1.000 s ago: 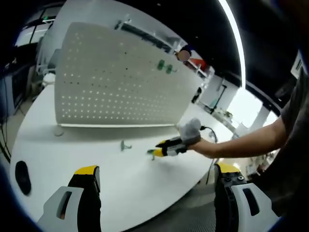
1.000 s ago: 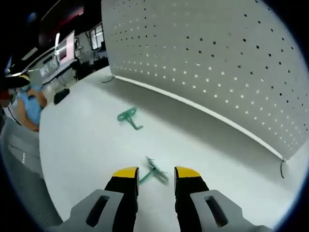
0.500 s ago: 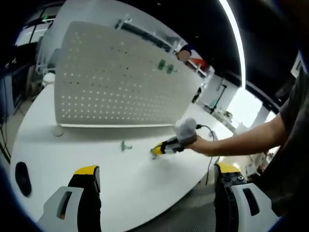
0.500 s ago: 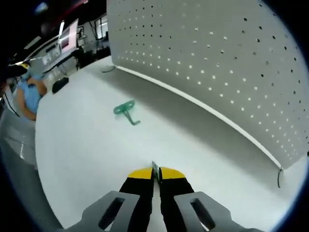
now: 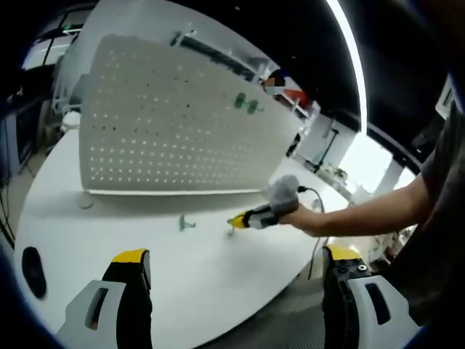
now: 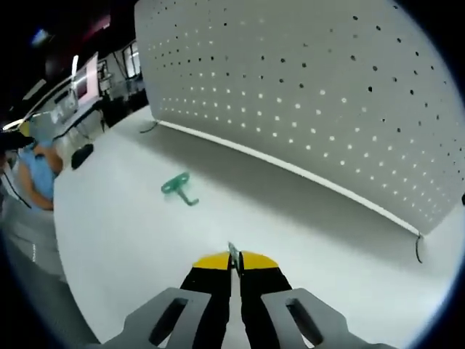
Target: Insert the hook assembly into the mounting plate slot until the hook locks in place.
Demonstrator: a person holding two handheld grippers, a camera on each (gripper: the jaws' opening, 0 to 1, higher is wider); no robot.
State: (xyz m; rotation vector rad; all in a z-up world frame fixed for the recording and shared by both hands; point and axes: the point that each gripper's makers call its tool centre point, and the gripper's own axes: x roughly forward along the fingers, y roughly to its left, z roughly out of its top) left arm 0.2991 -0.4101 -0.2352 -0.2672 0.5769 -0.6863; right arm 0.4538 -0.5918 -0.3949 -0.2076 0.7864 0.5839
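Observation:
A white pegboard [image 5: 167,123] stands upright on the white table [image 5: 109,233], with two green hooks [image 5: 244,104] hung near its top right. My right gripper [image 6: 234,263] is shut on a thin green hook [image 6: 233,251], whose tip sticks up between the yellow pads. In the left gripper view that right gripper [image 5: 242,220], held by a hand, hovers just above the table with the hook [image 5: 230,231] at its tip. A second green hook [image 6: 179,187] lies loose on the table [image 6: 123,240], and it lies left of the right gripper [image 5: 187,222]. My left gripper [image 5: 232,269] hangs open, well back from them.
The pegboard [image 6: 312,94] fills the far side ahead of the right gripper. A black oval object [image 5: 33,263] lies on the table's left edge. A person's arm [image 5: 363,211] reaches in from the right. A person in blue [image 6: 36,167] sits beyond the table edge.
One second ago my right gripper was open around the hook on the table; it has shut on it and risen slightly toward the pegboard. The left gripper has stayed put.

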